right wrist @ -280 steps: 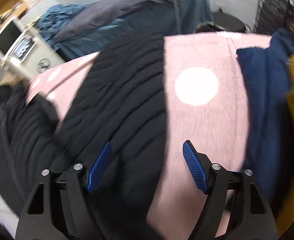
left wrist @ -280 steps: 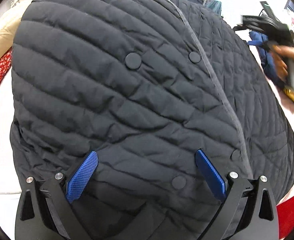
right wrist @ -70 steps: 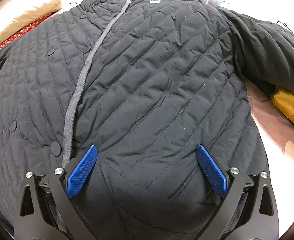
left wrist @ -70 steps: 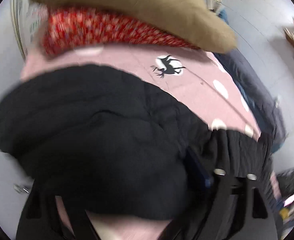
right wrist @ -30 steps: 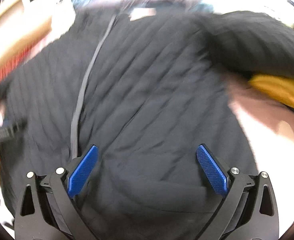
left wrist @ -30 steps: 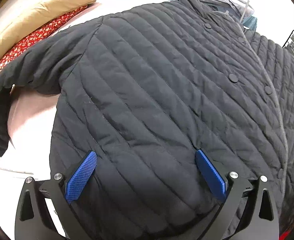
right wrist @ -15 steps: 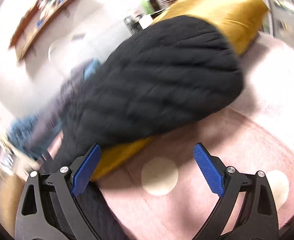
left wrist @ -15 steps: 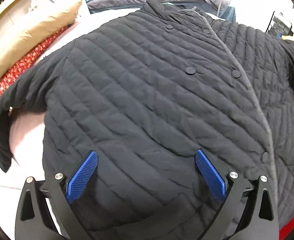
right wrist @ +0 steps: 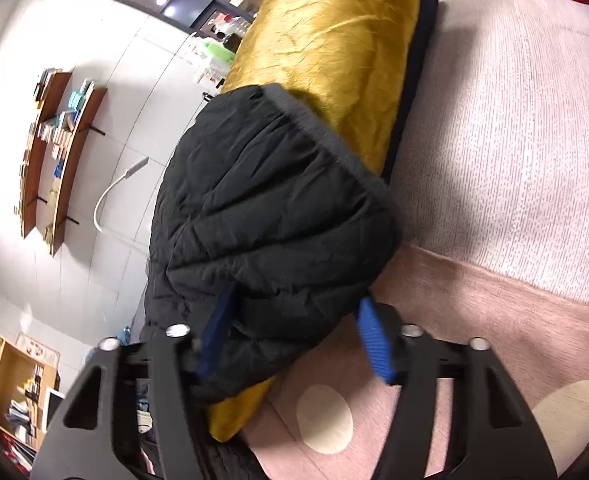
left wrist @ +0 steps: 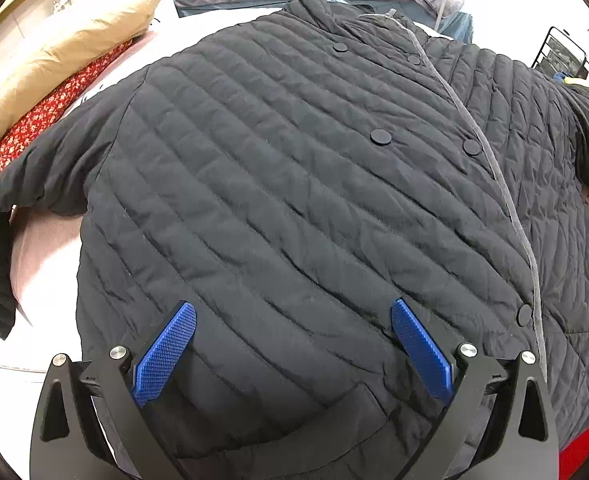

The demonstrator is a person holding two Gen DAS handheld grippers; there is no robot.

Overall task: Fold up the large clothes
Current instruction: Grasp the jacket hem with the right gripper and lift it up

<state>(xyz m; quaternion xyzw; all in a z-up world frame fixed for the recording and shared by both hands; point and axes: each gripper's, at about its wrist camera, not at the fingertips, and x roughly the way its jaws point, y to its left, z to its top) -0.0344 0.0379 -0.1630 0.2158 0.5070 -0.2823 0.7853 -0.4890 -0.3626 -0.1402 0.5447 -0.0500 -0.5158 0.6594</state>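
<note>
Bedspread [right wrist: 494,300]: one pink cover with pale dots, serving as the flat folding surface under everything.
Jacket [left wrist: 294,200]: one black quilted coat, spread front-up across the bed with its placket closed, laid flat most likely so the sleeves can be folded in first.
Sleeves: two; the left sleeve [left wrist: 26,184] lies splayed outward toward the bed edge, the right sleeve [right wrist: 270,216] is draped over a yellow garment.
Yellow garment [right wrist: 334,48]: one, lying beside the coat under the cuff.
Pillows: two, one tan pillow [left wrist: 54,56] stacked on a red floral pillow [left wrist: 34,124].
Buttons: five visible along the front, one of them [left wrist: 379,136] mid-chest.
Left gripper [left wrist: 294,344]: fingers spread wide, holding nothing, poised over the hem.
Right gripper [right wrist: 294,328]: fingers narrowed around the right cuff, gripping it, probably to lift it inward.
</note>
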